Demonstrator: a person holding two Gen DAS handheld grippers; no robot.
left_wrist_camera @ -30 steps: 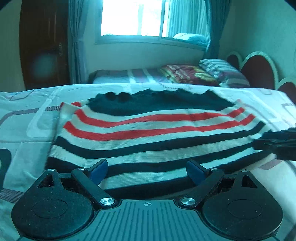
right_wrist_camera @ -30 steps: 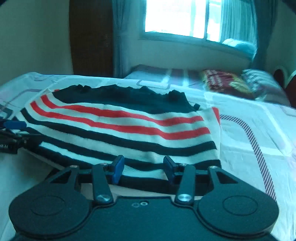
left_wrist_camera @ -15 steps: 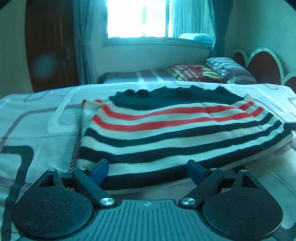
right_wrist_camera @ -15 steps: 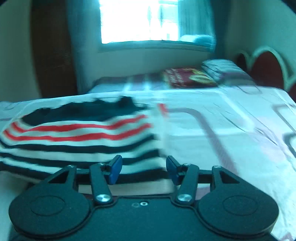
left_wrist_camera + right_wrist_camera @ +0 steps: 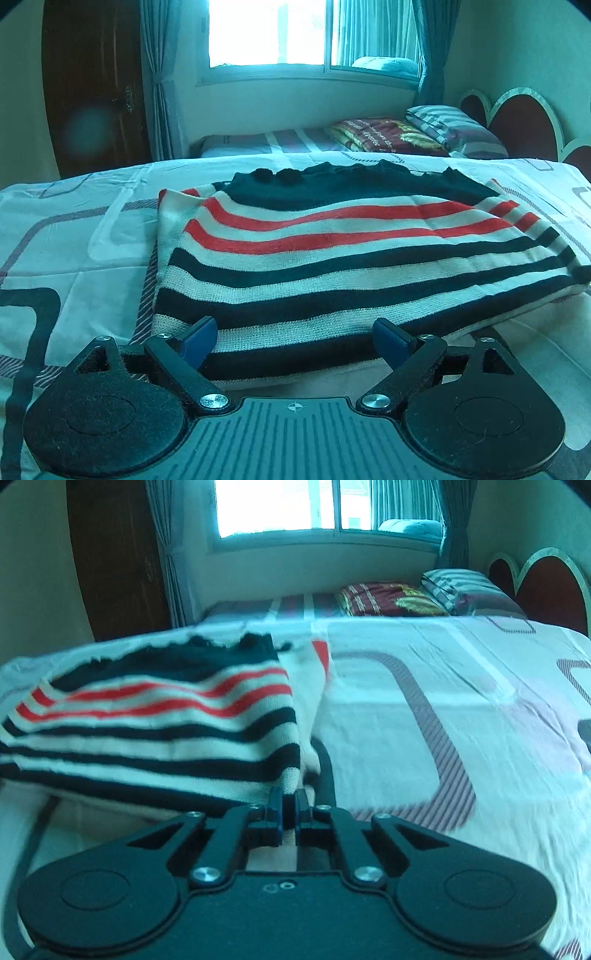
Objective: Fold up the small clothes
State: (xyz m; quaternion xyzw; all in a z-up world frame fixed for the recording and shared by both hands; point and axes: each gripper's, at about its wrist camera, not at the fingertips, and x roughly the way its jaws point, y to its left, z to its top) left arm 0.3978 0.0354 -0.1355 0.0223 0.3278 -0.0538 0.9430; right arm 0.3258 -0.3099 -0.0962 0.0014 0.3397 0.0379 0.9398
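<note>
A striped knit sweater [image 5: 332, 258], black, white and red, lies folded on the bed. My left gripper [image 5: 295, 339] is open and empty, its blue fingertips [image 5: 197, 338] spread at the sweater's near hem. In the right wrist view the sweater [image 5: 166, 731] fills the left side. My right gripper [image 5: 289, 805] is shut at the sweater's near right corner, with knit fabric right at the fingertips. The grip itself is hidden by the fingers.
The bed sheet [image 5: 443, 720] is white with grey and maroon line patterns. Pillows [image 5: 454, 129] and a folded blanket [image 5: 384, 134] lie on a second bed by the window. A red headboard [image 5: 517, 125] stands at the right.
My right gripper has swung to the sweater's right corner and closed there. My left gripper has pulled back a little and stays open.
</note>
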